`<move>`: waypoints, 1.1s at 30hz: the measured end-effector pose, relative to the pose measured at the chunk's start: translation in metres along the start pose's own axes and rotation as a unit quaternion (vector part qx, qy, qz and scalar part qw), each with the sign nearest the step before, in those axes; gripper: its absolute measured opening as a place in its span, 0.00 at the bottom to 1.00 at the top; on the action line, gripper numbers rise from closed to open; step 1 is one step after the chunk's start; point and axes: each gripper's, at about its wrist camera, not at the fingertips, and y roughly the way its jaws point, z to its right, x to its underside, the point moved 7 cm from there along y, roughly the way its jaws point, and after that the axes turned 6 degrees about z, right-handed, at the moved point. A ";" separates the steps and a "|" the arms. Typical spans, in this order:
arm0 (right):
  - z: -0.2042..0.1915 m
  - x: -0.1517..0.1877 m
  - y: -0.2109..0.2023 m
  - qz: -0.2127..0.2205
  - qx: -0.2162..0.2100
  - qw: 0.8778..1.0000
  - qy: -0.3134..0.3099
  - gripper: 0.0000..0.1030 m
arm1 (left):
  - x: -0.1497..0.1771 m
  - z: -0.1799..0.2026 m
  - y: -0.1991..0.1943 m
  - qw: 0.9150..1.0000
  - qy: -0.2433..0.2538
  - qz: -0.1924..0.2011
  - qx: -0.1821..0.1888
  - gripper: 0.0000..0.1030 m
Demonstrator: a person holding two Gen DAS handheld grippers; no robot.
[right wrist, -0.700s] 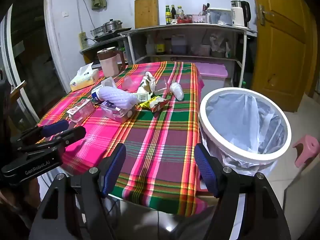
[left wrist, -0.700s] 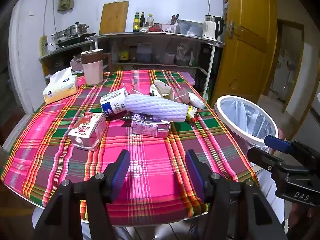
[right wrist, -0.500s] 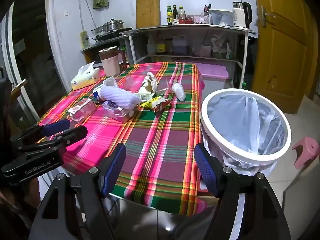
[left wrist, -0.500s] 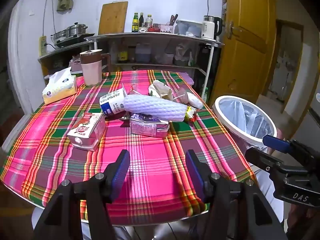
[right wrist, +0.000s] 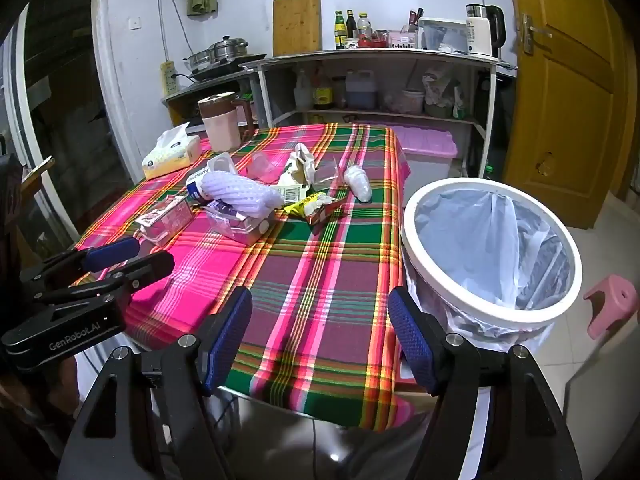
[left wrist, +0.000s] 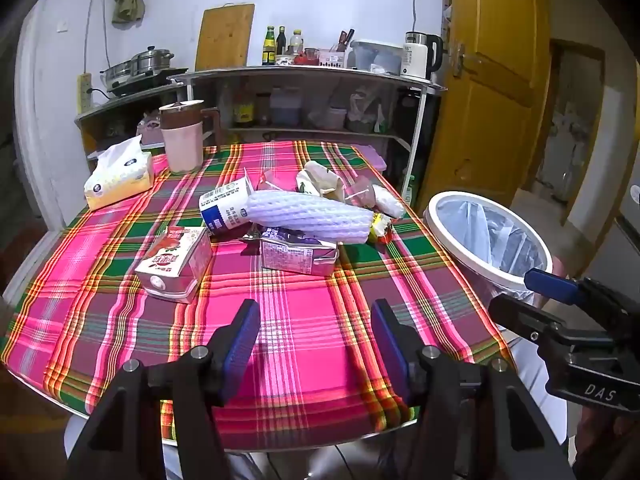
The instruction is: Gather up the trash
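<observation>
Hovering at the plaid table's (left wrist: 120,320) near edge, left gripper (left wrist: 316,338) and right gripper (right wrist: 320,334) both released, trash pile (left wrist: 296,220) mid-table, bin (right wrist: 490,312) beside its right edge.

Plaid-clothed table (left wrist: 312,320) carries cartons (left wrist: 176,264), foam sleeve (left wrist: 308,214), possibly wrappers (right wrist: 316,205).

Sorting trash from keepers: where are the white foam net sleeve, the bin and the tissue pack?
white foam net sleeve (left wrist: 308,216), left wrist view, mid-body
white-rimmed lined bin (right wrist: 452,296), right wrist view, near rim
yellow tissue pack (left wrist: 120,186), left wrist view, front face

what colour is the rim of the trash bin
White. The trash bin rim shows best in the right wrist view, around a pale blue liner.
</observation>
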 end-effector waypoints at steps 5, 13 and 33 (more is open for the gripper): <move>-0.001 0.000 0.000 -0.001 -0.001 1.000 0.001 0.69 | 0.000 0.000 0.002 1.000 0.002 0.000 0.002 0.56; 0.000 0.000 0.000 0.000 0.001 1.000 0.000 0.69 | -0.001 0.000 -0.001 1.000 0.002 0.000 0.002 0.56; -0.002 0.000 0.000 -0.001 0.001 1.000 0.001 0.69 | -0.001 -0.001 0.000 1.000 0.003 0.001 0.004 0.56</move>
